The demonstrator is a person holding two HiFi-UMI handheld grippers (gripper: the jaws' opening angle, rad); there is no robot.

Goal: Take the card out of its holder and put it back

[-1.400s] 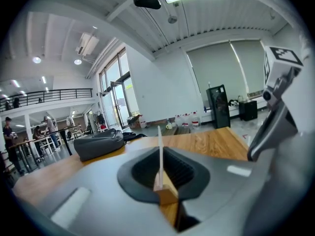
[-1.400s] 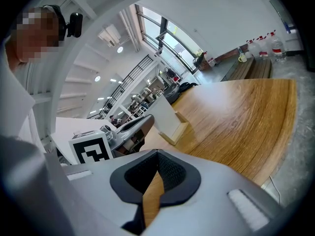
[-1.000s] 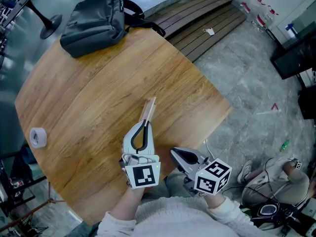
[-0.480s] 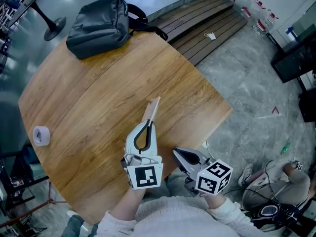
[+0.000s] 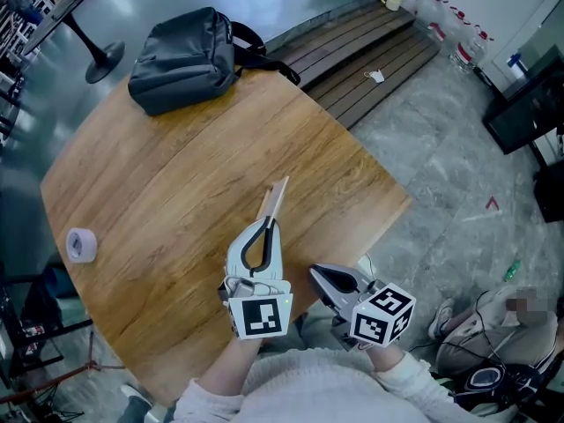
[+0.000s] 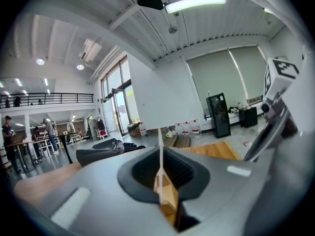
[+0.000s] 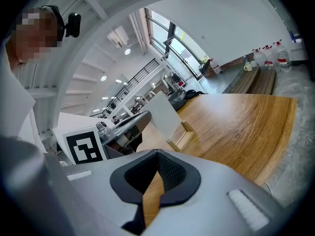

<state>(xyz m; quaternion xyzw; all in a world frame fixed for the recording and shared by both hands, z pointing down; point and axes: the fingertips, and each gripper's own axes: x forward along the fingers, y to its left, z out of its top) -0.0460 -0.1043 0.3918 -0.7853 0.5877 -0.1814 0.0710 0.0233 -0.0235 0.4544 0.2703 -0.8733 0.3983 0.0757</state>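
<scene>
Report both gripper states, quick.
Left gripper: closed on the near edge of the card.
Right gripper: closed, holding nothing.

Card [image 7: 162, 114]: white face, nothing we can read.
Holder [image 7: 181, 135]: no label we can make out.
Cubes [image 5: 258, 315]: on left gripper [image 5: 269, 223] and right gripper [image 5: 311, 270], we see only square marker patterns, no letters.

A wooden table [image 5: 176, 174] stands on a grey marbled floor [image 5: 441, 148], near a slatted wooden bench [image 5: 370, 42]. A dark backpack [image 5: 181, 60] and a tape roll [image 5: 82, 245] lie on the table. Tall windows [image 6: 115, 95] and a ceiling strip light [image 6: 195, 3] brighten the white-walled hall.
</scene>
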